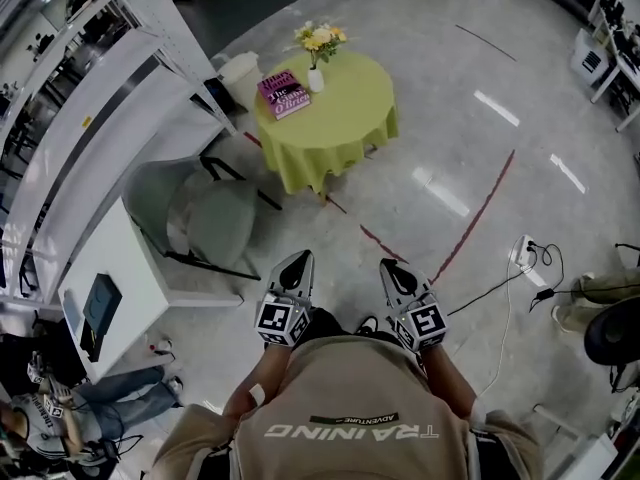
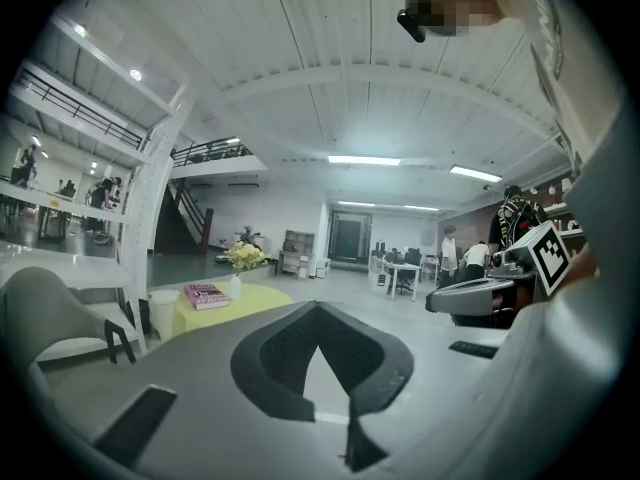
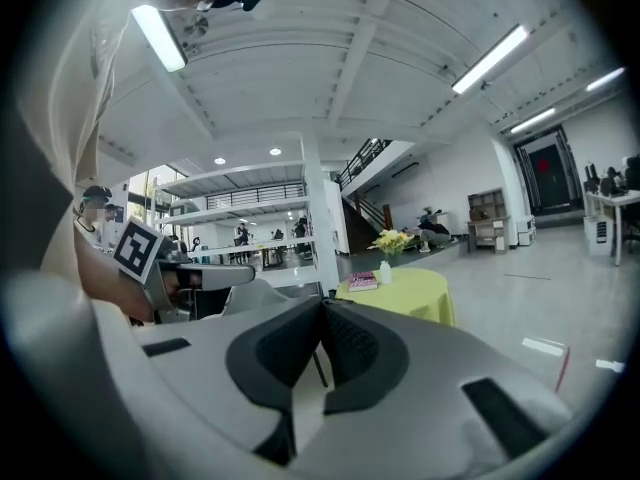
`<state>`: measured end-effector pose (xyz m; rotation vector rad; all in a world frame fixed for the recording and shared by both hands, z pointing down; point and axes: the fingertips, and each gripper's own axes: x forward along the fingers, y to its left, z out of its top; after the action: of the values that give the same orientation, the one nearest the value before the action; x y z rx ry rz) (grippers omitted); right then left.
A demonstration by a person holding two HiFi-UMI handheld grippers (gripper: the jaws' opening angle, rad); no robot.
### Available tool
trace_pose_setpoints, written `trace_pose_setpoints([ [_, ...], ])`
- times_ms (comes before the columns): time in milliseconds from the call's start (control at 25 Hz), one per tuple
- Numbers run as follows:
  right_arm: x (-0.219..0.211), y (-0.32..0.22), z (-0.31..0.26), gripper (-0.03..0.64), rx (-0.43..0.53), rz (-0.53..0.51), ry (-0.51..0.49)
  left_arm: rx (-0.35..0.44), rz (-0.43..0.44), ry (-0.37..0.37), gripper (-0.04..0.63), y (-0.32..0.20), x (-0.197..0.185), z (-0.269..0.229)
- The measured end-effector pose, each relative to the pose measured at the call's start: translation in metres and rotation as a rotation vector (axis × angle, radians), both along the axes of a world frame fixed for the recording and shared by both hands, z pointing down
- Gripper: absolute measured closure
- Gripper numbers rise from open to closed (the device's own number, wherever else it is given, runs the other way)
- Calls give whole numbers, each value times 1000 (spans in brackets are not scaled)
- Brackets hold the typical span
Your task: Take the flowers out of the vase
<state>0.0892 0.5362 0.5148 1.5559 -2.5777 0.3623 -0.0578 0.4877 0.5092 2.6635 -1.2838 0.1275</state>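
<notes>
You hold both tongs close to your body, side by side. The left tongs (image 1: 297, 259) are closed with nothing in them. The right tongs (image 1: 393, 267) are closed and empty too. The yellow flowers (image 1: 318, 38) stand in the white vase (image 1: 315, 78) on the round green worktop (image 1: 345, 118), well ahead of you, beside a pink book (image 1: 283, 94).

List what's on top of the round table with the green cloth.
A small white vase holding yellow flowers, and a magenta book lying beside it. The cloth drapes over the edge, so the tabletop itself is hidden.
</notes>
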Motion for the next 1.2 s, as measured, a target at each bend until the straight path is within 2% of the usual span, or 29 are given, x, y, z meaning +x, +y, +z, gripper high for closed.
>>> trace_pose_setpoints([
  [280, -1, -37, 21, 617, -47, -28, -43, -31, -12, -19, 594, -25, -3, 11],
  [480, -10, -89, 31, 617, -77, -24, -31, -57, -12, -6, 594, -78, -15, 26],
  [640, -9, -135, 18, 617, -79, 27, -37, -30, 24, 20, 594, -131, -13, 18],
  [920, -37, -219, 7, 617, -45, 87, -3, 9, 115, 49, 594, -212, -30, 4],
  [1040, -55, -244, 11, 615, -53, 97, -4, 17, 121, 54, 594, -239, -46, 6],
  [1200, -77, -270, 14, 617, -75, 67, 0, -8, 96, 56, 594, -265, -69, 16],
])
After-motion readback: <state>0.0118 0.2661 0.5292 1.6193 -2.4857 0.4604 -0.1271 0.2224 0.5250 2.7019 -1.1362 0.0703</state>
